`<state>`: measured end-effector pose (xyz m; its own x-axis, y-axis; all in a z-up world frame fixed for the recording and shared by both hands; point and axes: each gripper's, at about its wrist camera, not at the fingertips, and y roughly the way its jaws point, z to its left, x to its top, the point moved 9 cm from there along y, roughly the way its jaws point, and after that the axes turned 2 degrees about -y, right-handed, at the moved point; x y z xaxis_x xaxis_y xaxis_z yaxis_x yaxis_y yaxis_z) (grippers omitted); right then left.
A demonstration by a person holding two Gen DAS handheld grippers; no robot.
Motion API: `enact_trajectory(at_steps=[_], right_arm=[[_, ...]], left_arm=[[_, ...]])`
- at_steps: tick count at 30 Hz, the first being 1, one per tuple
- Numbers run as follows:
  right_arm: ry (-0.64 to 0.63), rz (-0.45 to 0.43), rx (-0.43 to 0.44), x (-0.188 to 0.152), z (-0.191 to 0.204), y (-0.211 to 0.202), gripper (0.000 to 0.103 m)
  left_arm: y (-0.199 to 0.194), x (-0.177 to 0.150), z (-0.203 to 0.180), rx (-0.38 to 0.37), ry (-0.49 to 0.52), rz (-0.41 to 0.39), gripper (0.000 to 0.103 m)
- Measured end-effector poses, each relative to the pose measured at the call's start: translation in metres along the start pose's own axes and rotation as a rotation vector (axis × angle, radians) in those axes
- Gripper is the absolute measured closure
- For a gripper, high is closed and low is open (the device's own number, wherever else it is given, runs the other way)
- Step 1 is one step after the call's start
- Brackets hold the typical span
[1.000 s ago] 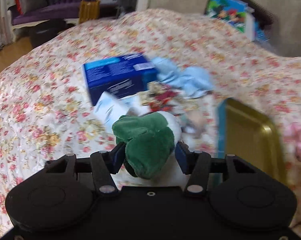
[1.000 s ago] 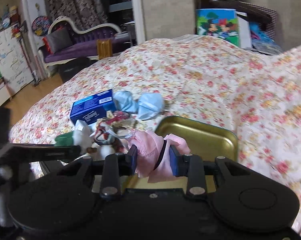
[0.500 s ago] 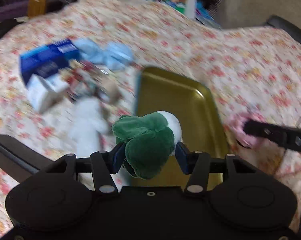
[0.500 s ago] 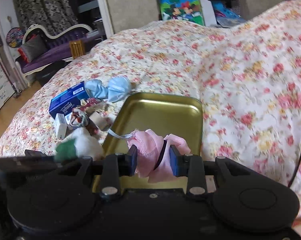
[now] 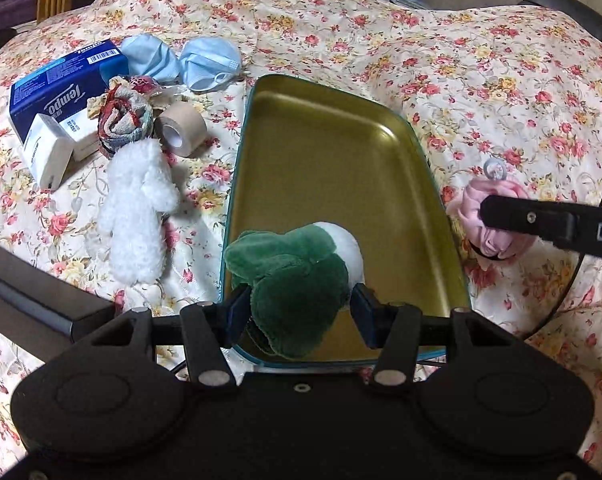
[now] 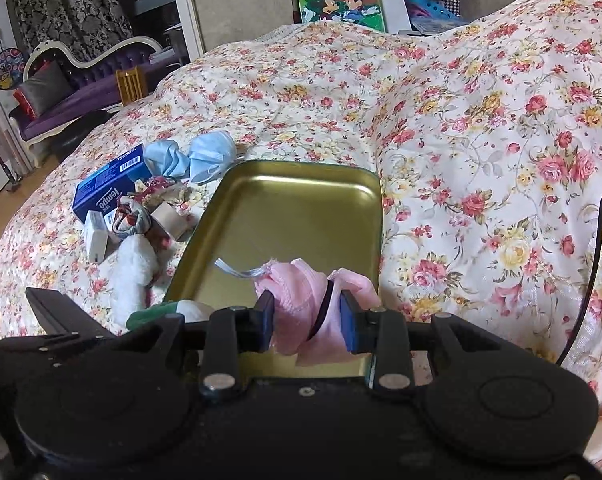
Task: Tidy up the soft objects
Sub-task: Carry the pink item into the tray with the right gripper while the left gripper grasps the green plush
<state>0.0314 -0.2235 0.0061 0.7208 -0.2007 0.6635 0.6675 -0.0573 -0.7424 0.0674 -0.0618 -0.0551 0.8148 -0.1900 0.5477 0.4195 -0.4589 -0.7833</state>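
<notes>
My left gripper (image 5: 299, 314) is shut on a green and white plush toy (image 5: 293, 280), held over the near end of the gold tray (image 5: 329, 148). My right gripper (image 6: 307, 324) is shut on a bunched pink cloth (image 6: 301, 296) with a white loop, over the tray's (image 6: 293, 204) near right corner. In the left wrist view the pink cloth (image 5: 497, 216) and a right finger (image 5: 541, 218) show beside the tray's right edge. A white fluffy toy (image 5: 137, 208) lies left of the tray.
Left of the tray on the floral bedspread (image 5: 501, 80) lie a blue tissue pack (image 5: 65, 80), a white charger (image 5: 47, 148), a patterned rolled cloth (image 5: 121, 120), a tape roll (image 5: 179, 128) and two blue face masks (image 5: 209, 62). A dark bar (image 5: 33, 296) crosses the lower left.
Both grippers swung from the clutter toward the tray and sank a little, each keeping its hold. The tray now lies under both held items.
</notes>
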Motion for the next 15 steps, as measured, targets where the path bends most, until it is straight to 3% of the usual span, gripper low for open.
enact_trajectory(at_steps=[4, 8, 15], right_arm=[[-0.004, -0.010, 0.000, 0.009, 0.002, 0.002, 0.070], [-0.004, -0.020, -0.005, 0.017, 0.003, 0.004, 0.069], [-0.021, -0.031, -0.028, 0.029, 0.005, 0.010, 0.068]], left_arm=[[0.003, -0.001, -0.004, 0.012, 0.028, -0.003, 0.049], [0.000, 0.002, -0.004, 0.051, 0.049, -0.036, 0.033], [-0.007, 0.008, 0.006, 0.158, 0.045, -0.101, 0.029]])
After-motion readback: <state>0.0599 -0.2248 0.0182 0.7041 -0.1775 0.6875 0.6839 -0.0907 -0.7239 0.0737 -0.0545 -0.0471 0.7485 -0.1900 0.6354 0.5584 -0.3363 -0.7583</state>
